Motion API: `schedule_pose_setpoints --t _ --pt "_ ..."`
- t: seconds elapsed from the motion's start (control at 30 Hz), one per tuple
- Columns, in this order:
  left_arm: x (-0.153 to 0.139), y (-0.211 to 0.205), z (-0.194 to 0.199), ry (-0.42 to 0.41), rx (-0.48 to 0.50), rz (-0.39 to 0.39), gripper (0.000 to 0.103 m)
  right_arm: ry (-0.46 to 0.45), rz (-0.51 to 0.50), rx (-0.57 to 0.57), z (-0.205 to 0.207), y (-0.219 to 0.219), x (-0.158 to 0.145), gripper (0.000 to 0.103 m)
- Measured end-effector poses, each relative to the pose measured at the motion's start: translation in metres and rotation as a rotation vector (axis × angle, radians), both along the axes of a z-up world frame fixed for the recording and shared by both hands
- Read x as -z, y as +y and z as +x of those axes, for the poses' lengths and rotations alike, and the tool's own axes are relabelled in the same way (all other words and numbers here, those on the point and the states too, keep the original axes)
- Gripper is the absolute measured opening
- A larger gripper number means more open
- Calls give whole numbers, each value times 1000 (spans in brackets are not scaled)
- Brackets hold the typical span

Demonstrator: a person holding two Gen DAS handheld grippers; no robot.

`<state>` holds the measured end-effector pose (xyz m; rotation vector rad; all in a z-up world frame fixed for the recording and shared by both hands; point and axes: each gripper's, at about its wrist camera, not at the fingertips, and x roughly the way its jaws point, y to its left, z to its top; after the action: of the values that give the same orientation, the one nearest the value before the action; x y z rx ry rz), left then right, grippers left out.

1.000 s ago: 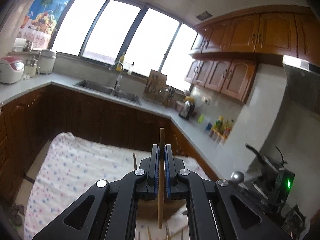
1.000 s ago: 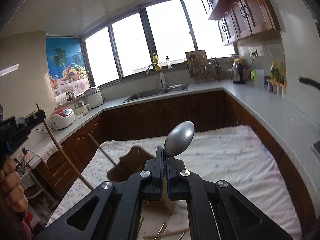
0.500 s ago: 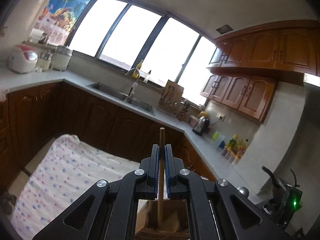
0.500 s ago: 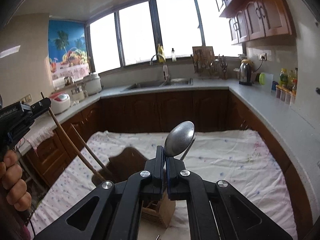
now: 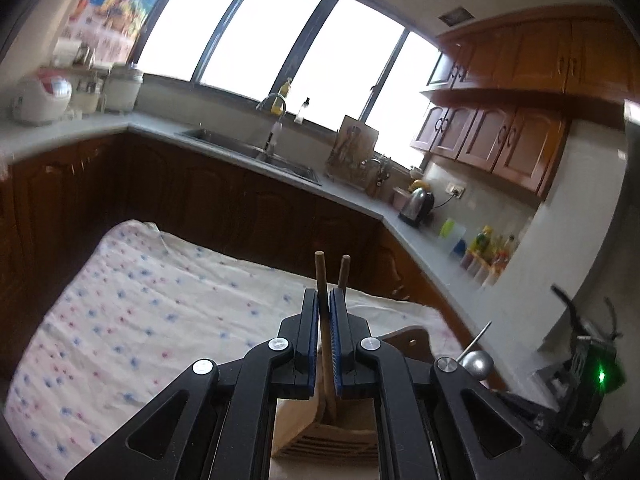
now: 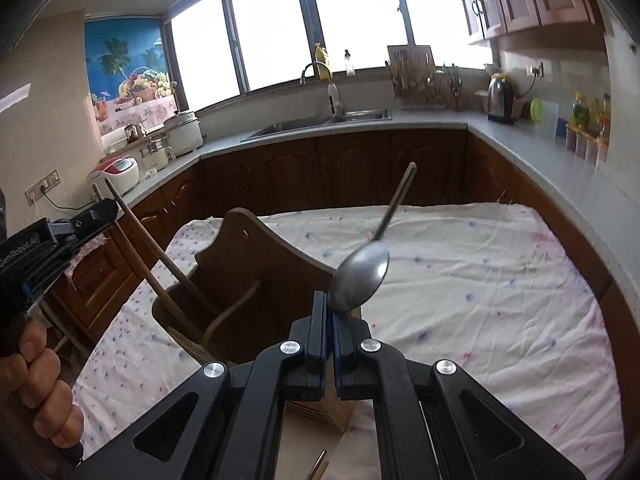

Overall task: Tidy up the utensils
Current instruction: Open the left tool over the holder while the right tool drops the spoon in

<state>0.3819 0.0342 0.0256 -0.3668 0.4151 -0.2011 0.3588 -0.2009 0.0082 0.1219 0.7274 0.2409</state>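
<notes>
My left gripper point(image 5: 324, 300) is shut on a wooden chopstick point(image 5: 320, 268) that slants down into the wooden utensil holder point(image 5: 320, 436) below it. A second chopstick point(image 5: 344, 270) stands just behind. In the right wrist view the left gripper point(image 6: 106, 210) is at the left edge, its chopstick point(image 6: 148, 268) reaching into the holder's point(image 6: 248, 248) left compartment. My right gripper point(image 6: 330, 308) is shut on a metal spoon point(image 6: 360, 276), bowl up, over the holder's right side. Another metal handle point(image 6: 396, 200) rises behind the bowl. The spoon bowl point(image 5: 476, 362) also shows at right.
The holder stands on a table under a white dotted cloth point(image 6: 480, 300). A person's hand point(image 6: 36, 392) grips the left tool. Loose utensil ends point(image 6: 320, 468) lie near the front edge. Dark cabinets, a counter with a sink point(image 6: 332, 120) and a kettle point(image 6: 500, 98) ring the table.
Both grippers have sunk toward the holder. The chopstick's lower end now sits in the holder beside a second one. The spoon is lower, and a metal handle has come into view behind it.
</notes>
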Motion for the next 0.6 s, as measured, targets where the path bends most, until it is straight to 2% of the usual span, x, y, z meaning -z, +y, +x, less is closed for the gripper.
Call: schedule_pose_setpoints --t 0.2,0.27,0.43,0.47,0.5,0.53,0.57,0.6 --pt "-9 3 -3 15 26 40 6 21 43 -8 2 -6 0 2" --pt "-10 4 -5 18 32 41 6 24 55 -9 2 -8 1 7" --pt "-14 4 -1 38 38 50 8 24 78 8 -1 -15 -3 8" --pt "-14 3 -1 44 39 51 10 23 78 14 -2 -16 -4 11" --pt "-14 3 -1 48 38 52 19 20 88 18 -4 -19 -5 16" --pt "-15 4 -3 44 38 48 28 19 95 19 -5 -20 -5 28" --pt "-16 4 -4 43 34 48 33 17 104 21 -7 -23 -7 39" --pt "-17 4 -6 42 32 48 36 15 113 28 -11 -26 -8 43"
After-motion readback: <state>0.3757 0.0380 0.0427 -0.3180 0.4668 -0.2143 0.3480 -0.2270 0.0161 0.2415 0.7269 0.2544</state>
